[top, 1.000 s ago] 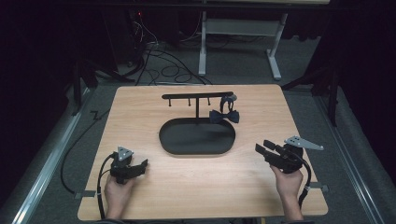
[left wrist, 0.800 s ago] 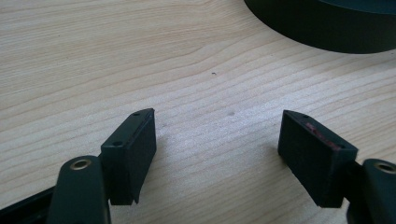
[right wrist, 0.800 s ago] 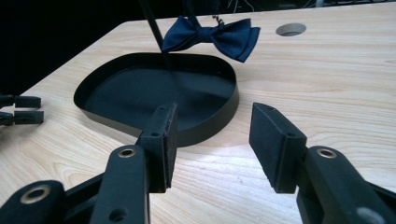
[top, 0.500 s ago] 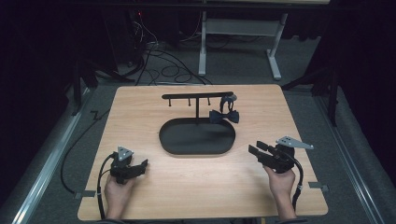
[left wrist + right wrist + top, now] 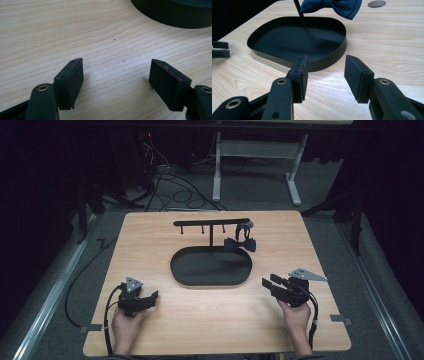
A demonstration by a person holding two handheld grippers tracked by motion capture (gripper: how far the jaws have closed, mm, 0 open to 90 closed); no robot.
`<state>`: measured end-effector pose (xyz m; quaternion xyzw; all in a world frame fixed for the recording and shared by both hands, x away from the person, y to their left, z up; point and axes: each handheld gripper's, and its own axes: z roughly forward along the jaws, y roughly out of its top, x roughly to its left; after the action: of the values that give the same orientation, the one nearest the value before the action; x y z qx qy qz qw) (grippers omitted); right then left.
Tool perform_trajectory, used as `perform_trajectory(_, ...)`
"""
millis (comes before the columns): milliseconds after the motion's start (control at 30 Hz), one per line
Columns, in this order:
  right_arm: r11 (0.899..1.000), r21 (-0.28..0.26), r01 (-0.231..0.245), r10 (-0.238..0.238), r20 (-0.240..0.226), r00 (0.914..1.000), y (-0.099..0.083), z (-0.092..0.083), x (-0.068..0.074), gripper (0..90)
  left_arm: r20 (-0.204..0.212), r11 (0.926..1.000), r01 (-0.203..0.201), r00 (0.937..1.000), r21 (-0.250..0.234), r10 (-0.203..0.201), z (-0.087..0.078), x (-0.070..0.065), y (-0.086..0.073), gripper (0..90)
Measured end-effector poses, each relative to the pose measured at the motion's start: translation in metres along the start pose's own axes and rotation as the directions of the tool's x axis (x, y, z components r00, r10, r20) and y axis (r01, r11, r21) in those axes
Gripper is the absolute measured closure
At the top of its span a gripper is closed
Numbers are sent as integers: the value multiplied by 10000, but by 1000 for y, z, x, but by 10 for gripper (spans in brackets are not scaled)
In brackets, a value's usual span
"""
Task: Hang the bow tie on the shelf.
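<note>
Right tongs (image 5: 270, 283) shifted inward, agape, empty.

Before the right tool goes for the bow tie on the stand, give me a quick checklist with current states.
1. Right tool open and holding nothing: ok.
2. Left tool open, low over the table, out of the way: ok.
3. Bow tie hanging from the stand, above the tray's far right edge: ok.
4. Path from right tool to bow tie free of obstacles: ok.
5. How the bow tie's strap is hooked on: cannot tell.
</note>
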<state>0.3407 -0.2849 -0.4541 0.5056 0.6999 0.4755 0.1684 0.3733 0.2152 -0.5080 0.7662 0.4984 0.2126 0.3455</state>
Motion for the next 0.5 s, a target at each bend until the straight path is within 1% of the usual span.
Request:
perform_trajectory(167, 9999, 125, -35, 35, -41, 10000, -3, 4, 0, 576, -1, 10000, -2, 10000, 0, 2, 0, 0, 0, 283)
perform_trajectory(367, 9995, 322, 5, -7, 67, 10000, -6, 10, 1, 579, -1, 10000, 0, 10000, 0, 0, 0, 0, 0, 283)
perform_trajectory(433, 9995, 308, -19, 18, 38, 10000, -7, 12, 1, 579, -2, 10000, -3, 10000, 0, 3, 0, 0, 0, 283)
perform_trajectory(500, 9993, 384, 10, -16, 151, 9999, -9, 14, 2, 578, -3, 10000, -4, 10000, 0, 4, 0, 0, 0, 283)
